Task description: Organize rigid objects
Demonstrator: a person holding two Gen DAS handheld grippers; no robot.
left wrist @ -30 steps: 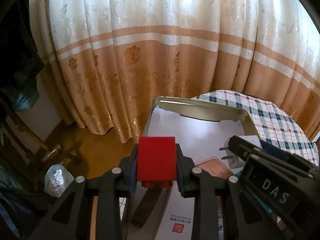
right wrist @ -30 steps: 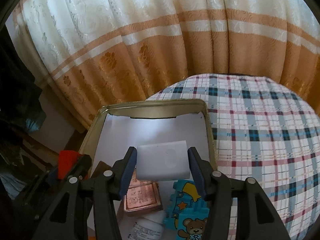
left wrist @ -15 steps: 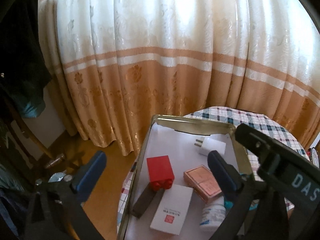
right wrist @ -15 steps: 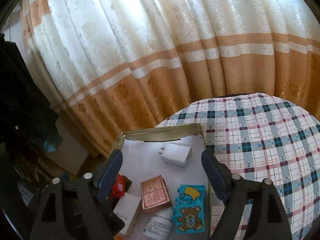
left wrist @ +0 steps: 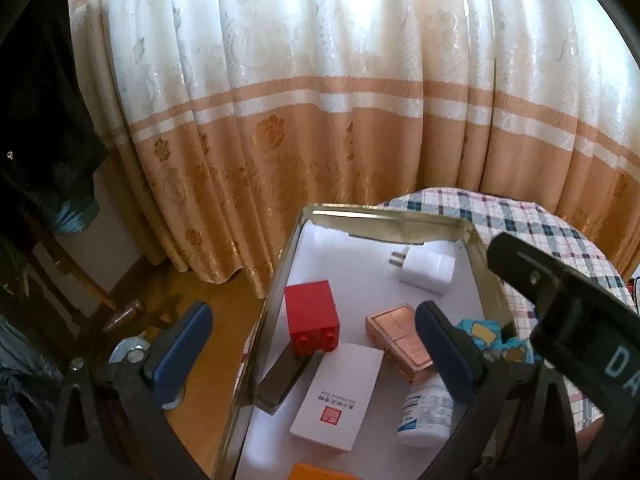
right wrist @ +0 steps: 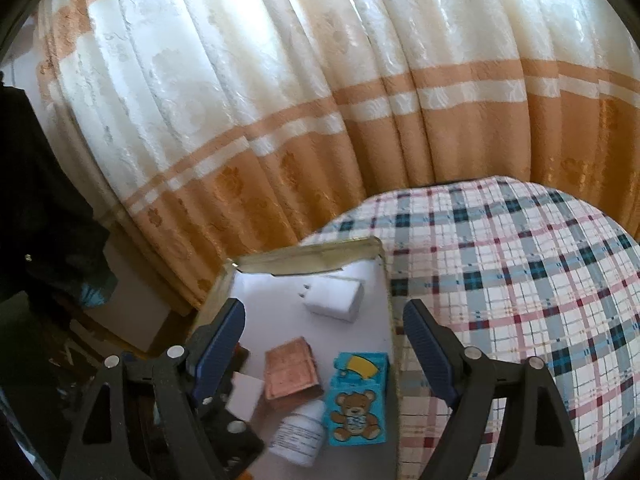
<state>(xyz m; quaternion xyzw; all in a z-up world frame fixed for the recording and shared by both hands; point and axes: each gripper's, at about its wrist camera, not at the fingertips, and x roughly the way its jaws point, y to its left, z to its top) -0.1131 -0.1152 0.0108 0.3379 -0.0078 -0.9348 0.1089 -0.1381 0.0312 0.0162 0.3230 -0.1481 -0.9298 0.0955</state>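
A metal tin (left wrist: pixel 276 292) lined with white paper holds a red block (left wrist: pixel 310 316), a white charger plug (left wrist: pixel 426 274), a copper-coloured box (left wrist: pixel 396 334), a white card box (left wrist: pixel 340 394), a dark flat bar (left wrist: pixel 282 376) and a white pill bottle (left wrist: pixel 426 410). My left gripper (left wrist: pixel 312 356) is open and empty above the tin. My right gripper (right wrist: pixel 324 344) is open and empty, also raised over the tin (right wrist: pixel 308 258). The right wrist view shows the plug (right wrist: pixel 334 298), the copper box (right wrist: pixel 292 368), a blue bear box (right wrist: pixel 356 398) and the bottle (right wrist: pixel 298 436).
The tin sits at the left edge of a round table with a plaid cloth (right wrist: pixel 520 280). A cream and orange curtain (left wrist: pixel 320 120) hangs behind. Wooden floor (left wrist: pixel 192 300) and a chair leg lie to the left. The right gripper's body (left wrist: pixel 568 312) crosses the left view.
Both grippers opened and let go: the red block and the white plug now lie in the tin. Both grippers have pulled up and back from it.
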